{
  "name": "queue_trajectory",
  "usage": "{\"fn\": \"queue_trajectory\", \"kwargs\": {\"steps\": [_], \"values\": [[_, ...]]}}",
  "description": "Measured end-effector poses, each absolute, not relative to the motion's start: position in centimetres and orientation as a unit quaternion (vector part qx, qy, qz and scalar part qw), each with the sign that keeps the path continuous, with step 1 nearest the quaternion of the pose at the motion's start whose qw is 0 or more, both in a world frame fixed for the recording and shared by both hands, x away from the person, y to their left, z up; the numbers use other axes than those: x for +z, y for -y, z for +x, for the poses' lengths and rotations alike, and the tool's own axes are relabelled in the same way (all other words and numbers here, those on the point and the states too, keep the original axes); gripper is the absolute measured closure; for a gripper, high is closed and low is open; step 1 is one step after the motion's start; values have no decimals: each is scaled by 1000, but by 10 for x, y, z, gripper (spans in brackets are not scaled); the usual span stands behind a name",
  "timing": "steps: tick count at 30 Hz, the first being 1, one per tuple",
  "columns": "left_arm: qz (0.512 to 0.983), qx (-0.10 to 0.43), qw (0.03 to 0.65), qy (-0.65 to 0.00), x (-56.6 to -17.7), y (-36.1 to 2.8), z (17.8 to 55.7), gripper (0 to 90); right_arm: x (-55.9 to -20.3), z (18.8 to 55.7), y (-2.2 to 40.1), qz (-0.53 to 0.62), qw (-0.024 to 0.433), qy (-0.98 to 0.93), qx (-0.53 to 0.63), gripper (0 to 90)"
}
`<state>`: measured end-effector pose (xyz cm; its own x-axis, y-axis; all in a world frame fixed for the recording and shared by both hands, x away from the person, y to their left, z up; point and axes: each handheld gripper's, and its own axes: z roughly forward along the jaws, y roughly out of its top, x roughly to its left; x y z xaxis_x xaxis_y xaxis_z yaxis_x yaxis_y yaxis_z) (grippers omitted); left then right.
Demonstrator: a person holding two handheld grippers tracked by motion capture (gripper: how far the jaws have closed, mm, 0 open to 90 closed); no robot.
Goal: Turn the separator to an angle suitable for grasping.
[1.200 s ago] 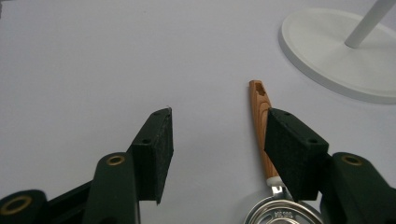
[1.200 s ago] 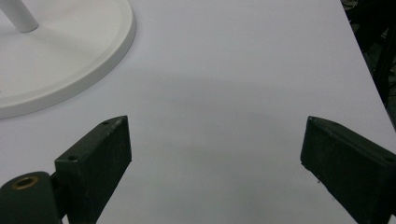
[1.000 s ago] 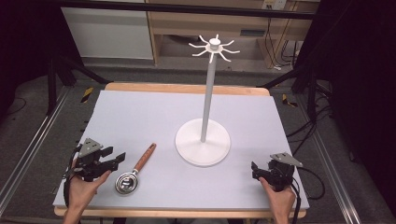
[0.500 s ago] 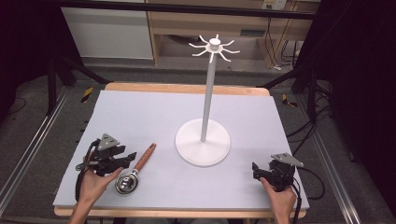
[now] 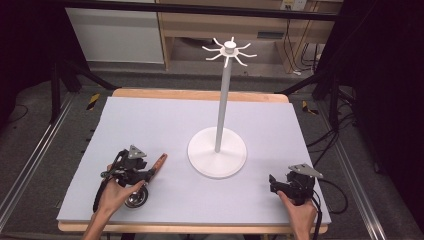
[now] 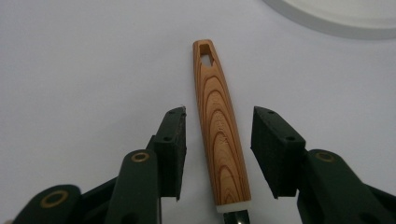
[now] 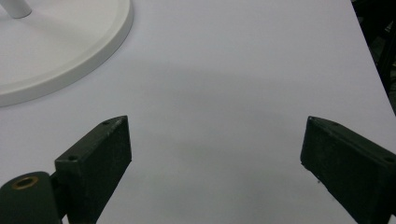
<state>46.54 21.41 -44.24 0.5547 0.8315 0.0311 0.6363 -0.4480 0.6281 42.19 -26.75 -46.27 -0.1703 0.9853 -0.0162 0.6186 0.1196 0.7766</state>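
Down at the near left of the pale surface (image 5: 150, 125), the left claw (image 6: 217, 140) is sitting with its two black jaws spread apart, one on either side of a wooden handle (image 6: 219, 130). That handle is lying flat between the jaws, with a gap showing on each side, so neither jaw is touching it. Its far end, pierced by a small hanging slot, is pointing straight ahead of the claw, while its near end, capped by a white collar, is running back under the claw toward a metal part. In the high view the same utensil (image 5: 150, 175) is lying at a slant under the left claw (image 5: 145, 174), its round metal head (image 5: 136, 198) sitting just behind the claw beside the person's left hand (image 5: 116, 192).

Ahead of the left claw and off to its right, the white stand (image 5: 218, 150) is rising from a round base, with a ring of hooks at its top.

Over at the near right, the right claw (image 7: 215, 163) is gaping wide over bare surface, clamping nothing. The stand's base (image 7: 60, 42) is lying ahead of it to its left, well apart. In the high view the right claw (image 5: 274, 182) is resting near the front edge in the person's right hand (image 5: 300, 212).
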Motion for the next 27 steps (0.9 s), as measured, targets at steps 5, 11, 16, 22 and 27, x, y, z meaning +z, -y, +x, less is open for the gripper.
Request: {"fn": "queue_trajectory", "kwargs": {"steps": [5, 11, 16, 22, 27], "values": [[840, 151, 271, -445, -452, -210, 470, 605, -463, 422, 268, 578, 282, -694, 323, 91], [846, 137, 257, -446, -459, -209, 473, 633, -463, 423, 267, 578, 279, -697, 321, 91], [846, 132, 254, -450, -460, -208, 474, 631, -464, 423, 267, 577, 279, -699, 319, 91], [847, 135, 244, -453, -459, -205, 476, 669, -464, 424, 266, 576, 279, -699, 318, 91], [848, 128, 252, -448, -460, -209, 477, 680, -463, 424, 266, 575, 278, -700, 319, 91]]}}
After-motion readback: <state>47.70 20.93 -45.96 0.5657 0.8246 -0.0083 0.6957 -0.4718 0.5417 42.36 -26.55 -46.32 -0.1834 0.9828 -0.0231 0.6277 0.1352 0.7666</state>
